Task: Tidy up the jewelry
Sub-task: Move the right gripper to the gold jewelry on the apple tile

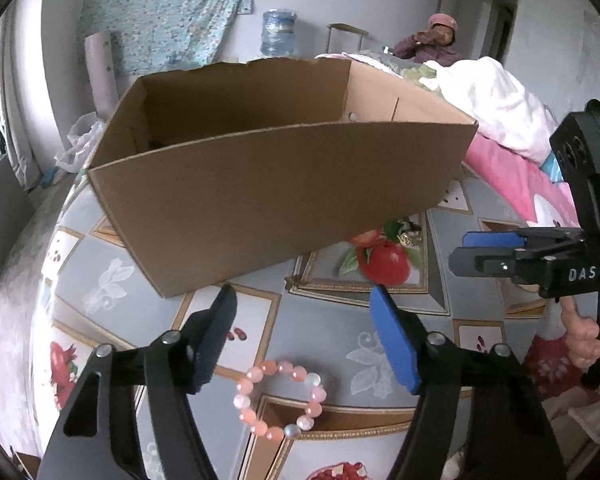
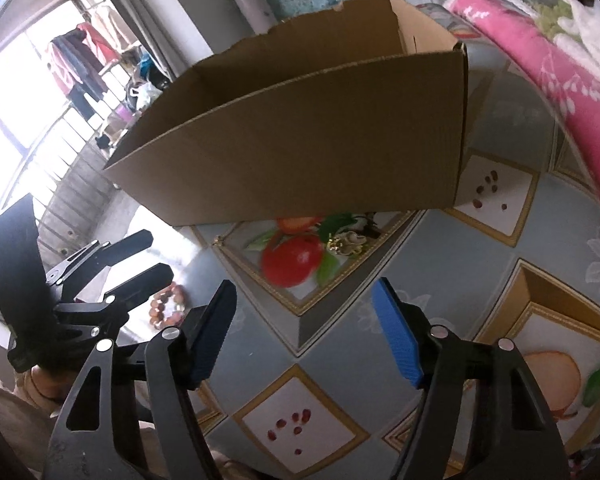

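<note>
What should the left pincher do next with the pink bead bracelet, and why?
Probably lower the left gripper a little more and close on the bracelet. The bracelet lies flat on the tablecloth, between and below the open fingers, untouched. The open cardboard box stands just behind it, ready for the jewelry.

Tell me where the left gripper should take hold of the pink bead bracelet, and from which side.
The pink bead bracelet lies flat on the tablecloth as an open ring, near the open left gripper. Probably best: come from above, one finger inside the ring, one outside, and pinch a single strand of beads on its nearer arc.
</note>
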`<state>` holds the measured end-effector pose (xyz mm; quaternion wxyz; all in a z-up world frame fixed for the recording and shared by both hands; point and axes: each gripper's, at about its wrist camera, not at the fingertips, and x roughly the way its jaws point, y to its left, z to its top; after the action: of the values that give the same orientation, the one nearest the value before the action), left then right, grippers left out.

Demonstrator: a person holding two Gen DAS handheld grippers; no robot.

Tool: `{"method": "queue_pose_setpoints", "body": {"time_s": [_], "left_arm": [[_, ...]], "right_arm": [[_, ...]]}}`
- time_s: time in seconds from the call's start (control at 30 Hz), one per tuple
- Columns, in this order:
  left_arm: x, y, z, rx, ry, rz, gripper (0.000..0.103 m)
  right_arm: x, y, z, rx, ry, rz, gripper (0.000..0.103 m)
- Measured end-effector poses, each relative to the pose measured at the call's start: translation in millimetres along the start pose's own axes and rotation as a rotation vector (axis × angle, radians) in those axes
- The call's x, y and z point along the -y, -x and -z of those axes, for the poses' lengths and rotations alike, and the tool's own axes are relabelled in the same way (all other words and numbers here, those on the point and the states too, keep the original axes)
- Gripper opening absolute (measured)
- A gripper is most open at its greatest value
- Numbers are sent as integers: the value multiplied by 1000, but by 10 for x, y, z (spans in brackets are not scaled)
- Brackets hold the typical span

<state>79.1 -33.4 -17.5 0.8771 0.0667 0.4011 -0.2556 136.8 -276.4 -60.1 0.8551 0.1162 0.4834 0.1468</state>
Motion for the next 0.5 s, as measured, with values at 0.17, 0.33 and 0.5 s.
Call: {"method": "queue_pose_setpoints", "body": {"time_s": [0.17, 0.33, 0.5], "left_arm": [[20, -158, -42, -36, -17, -20, 52], [-19, -281, -74, -72, 8, -13, 40], [-67, -362, -98, -96, 36, -19, 33]], "right_arm": [[-23, -171, -99, -11, -18, 18, 53], [0, -257, -165, -18, -39, 18, 48], [-67, -373, -248, -16, -39, 13, 48]]}}
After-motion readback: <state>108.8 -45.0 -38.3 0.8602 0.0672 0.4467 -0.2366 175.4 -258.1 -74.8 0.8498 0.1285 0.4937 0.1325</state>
